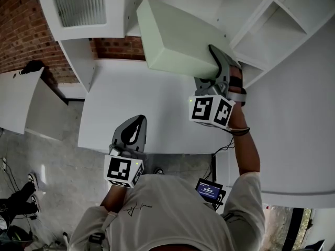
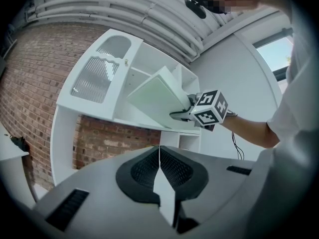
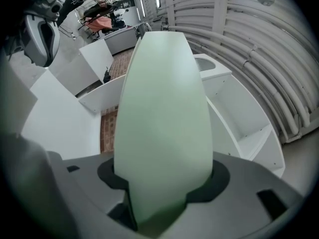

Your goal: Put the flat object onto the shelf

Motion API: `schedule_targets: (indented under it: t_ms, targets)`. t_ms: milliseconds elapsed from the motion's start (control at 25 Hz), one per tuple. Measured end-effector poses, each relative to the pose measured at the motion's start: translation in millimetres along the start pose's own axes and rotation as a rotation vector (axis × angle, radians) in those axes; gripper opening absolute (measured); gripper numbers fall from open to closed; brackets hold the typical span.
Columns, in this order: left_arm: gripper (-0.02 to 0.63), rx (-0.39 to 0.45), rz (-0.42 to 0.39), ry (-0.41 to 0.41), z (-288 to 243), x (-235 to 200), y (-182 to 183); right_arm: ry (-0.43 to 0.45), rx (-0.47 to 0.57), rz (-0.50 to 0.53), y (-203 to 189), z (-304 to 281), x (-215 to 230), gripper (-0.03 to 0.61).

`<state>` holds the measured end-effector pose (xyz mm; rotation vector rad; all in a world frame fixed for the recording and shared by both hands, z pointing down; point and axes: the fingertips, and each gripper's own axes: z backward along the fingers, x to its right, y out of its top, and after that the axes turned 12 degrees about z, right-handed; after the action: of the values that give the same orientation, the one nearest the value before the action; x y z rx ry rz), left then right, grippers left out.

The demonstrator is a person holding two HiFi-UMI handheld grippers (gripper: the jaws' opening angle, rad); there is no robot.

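The flat object is a pale green slab [image 1: 178, 38], held tilted in the air above the white table [image 1: 146, 114] and in front of the white shelf unit [image 1: 261, 20]. My right gripper [image 1: 215, 66] is shut on the slab's near right corner. In the right gripper view the slab [image 3: 162, 108] rises out of the jaws and hides most of the shelf unit [image 3: 239, 113]. In the left gripper view the slab [image 2: 154, 101] leans at the shelf opening, held by the right gripper [image 2: 187, 114]. My left gripper [image 1: 137, 122] is shut and empty over the table's front edge.
A cabinet door with a ribbed glass panel [image 1: 81, 4] stands left of the open shelves. A brick wall [image 1: 21, 25] runs behind. Another white table [image 1: 15, 98] lies at the far left, with concrete floor [image 1: 57, 161] between. A person's shoes [image 1: 29, 184] show at lower left.
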<state>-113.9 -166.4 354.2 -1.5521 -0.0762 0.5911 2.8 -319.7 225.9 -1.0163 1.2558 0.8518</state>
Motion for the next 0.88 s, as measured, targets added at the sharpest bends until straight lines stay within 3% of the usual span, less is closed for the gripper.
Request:
schedule_targets:
  t_ms: [880]
  targets:
    - [0.018,0.009,-0.023,0.014,-3.1,-4.3,5.5,0.098,-0.088,0.235,1.1,-28.1,-38.3,0.281]
